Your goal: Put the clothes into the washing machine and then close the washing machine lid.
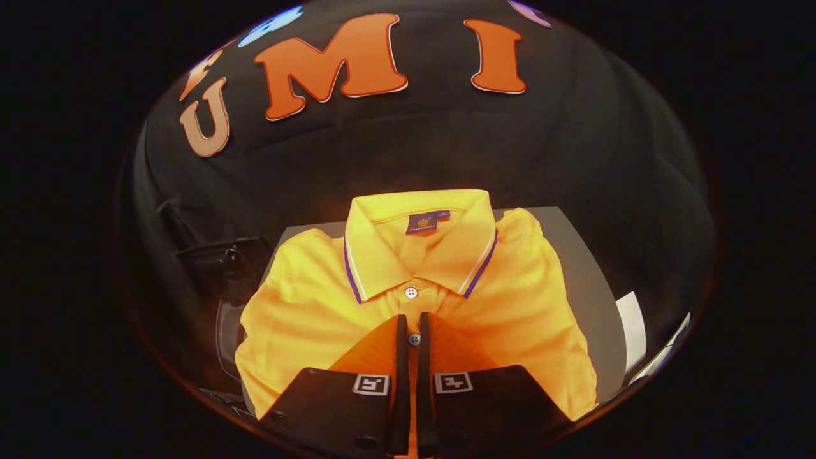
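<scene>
Hand-held gripper pinching yellow polo shirt

shirt lower part hidden behind tongs; whether fingers pinch placket unclear.

One folded shirt, two buttons, one gripper.

The fisheye camera is riding on the claw and looking forward and steeply down along its nearly closed fingers, sitting very close above a folded yellow polo shirt with a striped collar lying on a grey table, facing the black cloth wall beyond.
</scene>
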Demonstrator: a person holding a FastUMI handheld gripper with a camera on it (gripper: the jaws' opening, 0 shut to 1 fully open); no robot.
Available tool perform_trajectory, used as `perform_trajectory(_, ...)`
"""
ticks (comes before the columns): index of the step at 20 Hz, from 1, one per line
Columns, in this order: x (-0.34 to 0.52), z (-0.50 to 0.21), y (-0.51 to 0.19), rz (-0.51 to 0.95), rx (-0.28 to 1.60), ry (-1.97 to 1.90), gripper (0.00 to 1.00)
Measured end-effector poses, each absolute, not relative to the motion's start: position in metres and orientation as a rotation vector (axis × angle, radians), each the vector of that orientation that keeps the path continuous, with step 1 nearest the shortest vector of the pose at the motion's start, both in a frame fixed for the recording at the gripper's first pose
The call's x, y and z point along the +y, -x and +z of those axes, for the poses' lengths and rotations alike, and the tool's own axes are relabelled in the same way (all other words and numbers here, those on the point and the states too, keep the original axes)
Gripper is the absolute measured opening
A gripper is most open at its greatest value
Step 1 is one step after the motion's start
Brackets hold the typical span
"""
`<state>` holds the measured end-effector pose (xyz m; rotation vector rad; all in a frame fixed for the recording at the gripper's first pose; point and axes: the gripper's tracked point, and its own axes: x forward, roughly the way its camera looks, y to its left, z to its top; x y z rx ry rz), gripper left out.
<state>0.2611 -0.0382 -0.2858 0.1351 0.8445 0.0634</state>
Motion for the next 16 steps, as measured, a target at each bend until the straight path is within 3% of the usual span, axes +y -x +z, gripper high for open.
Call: perform_trajectory(16,-0.021,-0.194,-0.244,0.270,0.550,-0.389,0.12)
